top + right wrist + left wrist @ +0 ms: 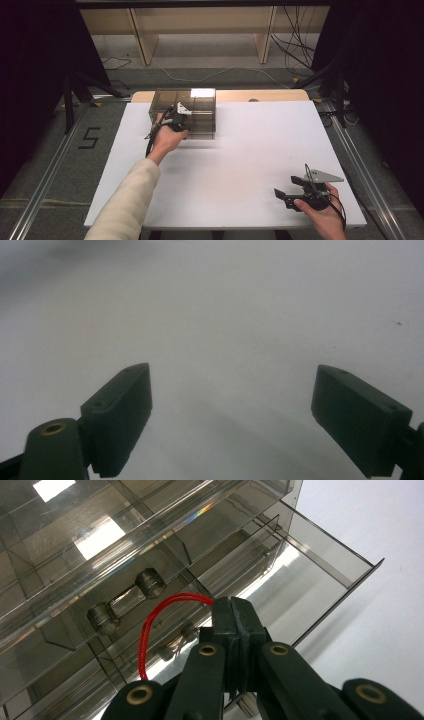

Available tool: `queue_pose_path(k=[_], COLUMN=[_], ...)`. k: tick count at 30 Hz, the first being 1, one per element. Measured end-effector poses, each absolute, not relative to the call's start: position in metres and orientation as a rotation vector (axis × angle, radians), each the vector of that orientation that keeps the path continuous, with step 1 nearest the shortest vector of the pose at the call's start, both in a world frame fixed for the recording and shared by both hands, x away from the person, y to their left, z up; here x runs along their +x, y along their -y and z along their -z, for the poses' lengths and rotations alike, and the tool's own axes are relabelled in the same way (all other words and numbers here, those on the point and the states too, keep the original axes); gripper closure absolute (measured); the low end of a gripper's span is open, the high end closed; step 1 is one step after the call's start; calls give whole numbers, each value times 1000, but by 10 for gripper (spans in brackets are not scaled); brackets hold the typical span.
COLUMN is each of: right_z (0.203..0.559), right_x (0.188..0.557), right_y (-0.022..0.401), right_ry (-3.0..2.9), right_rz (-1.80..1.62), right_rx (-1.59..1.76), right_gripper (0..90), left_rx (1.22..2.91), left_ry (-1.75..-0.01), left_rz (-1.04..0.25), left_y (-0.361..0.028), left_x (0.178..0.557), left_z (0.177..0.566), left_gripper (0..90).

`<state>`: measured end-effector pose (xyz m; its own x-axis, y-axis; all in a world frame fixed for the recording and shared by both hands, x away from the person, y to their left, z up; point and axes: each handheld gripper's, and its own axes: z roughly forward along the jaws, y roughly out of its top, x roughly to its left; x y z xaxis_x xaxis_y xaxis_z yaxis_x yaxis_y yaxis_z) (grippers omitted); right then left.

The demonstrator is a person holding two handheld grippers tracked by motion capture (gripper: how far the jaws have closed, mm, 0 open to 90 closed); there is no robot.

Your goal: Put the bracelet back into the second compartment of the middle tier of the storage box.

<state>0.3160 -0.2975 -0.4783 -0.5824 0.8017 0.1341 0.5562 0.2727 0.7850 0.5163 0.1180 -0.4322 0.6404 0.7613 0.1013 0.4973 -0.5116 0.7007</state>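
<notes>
- My left gripper (237, 617): black plastic jaws on dark linkage arms, with brass-coloured pivot pins at the joints. A black cable (149, 142) trails off it.
- Right gripper (232, 420): same black build, chunky rectangular pads (122, 415) with tiny screw dimples and a brass pin in the link. There's a grey three-cornered plate (322, 176) on top and a looping black cable.
- I'm wearing a cream knit sleeve (125, 205) on my left arm.

Dim dark surround, bright white table (240, 150), overhead glare on clear drawer box (202, 93), right gripper view soft, hazy.
</notes>
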Motion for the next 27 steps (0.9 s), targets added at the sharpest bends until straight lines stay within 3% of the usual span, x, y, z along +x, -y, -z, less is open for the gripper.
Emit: queue_pose_path(k=[27], right_z=[479], right_x=[317], right_y=[297], right_ry=[-2259], right_rz=[-1213], right_rx=[1249], right_gripper=[174], left_rx=[2222], left_ry=[-998], left_rz=[-507], left_y=[-120], left_x=[522], left_z=[443], left_gripper=[897])
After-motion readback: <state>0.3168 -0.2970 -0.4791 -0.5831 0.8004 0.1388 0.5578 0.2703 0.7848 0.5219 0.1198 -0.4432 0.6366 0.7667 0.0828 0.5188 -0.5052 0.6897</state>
